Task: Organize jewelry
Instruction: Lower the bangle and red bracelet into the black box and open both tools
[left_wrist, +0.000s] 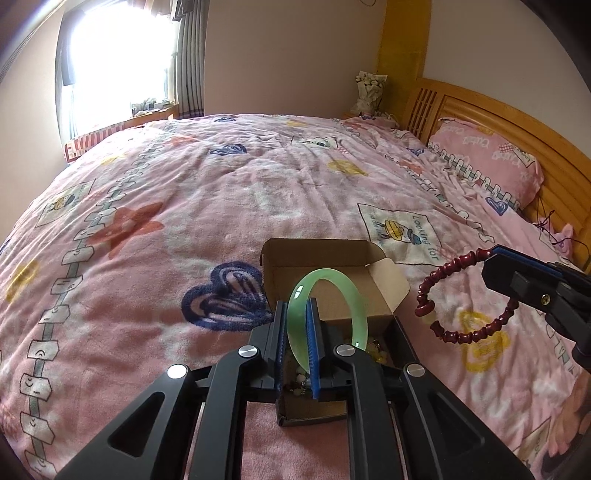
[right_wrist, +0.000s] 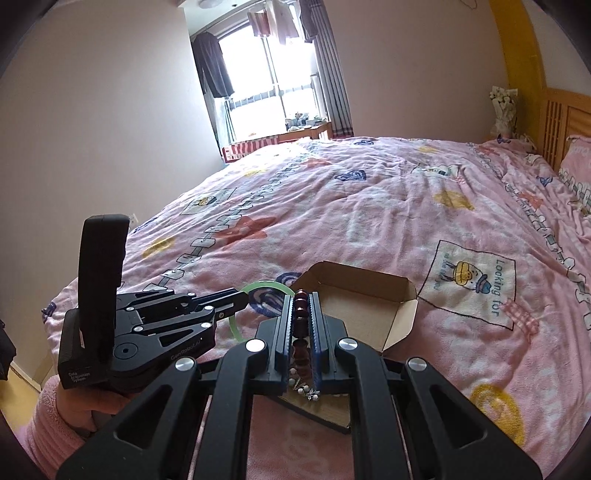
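Observation:
My left gripper (left_wrist: 297, 306) is shut on a green jade bangle (left_wrist: 354, 295) and holds it upright just above an open cardboard box (left_wrist: 332, 266) on the bed. Small beads and yellow pieces (left_wrist: 376, 350) lie in the box bottom. My right gripper (right_wrist: 303, 299) is shut on a dark red bead bracelet (right_wrist: 300, 306) over the same box (right_wrist: 362, 295). In the left wrist view the bracelet (left_wrist: 424, 295) hangs as a ring from the right gripper (left_wrist: 489, 258), to the right of the box. In the right wrist view the left gripper (right_wrist: 245, 295) holds the bangle (right_wrist: 266, 285) left of the box.
A pink printed blanket (left_wrist: 221, 184) covers the whole bed. A pink pillow (left_wrist: 491, 155) and a wooden headboard (left_wrist: 517, 118) are at the right. A window (left_wrist: 118, 62) and a low shelf are beyond the bed's far side.

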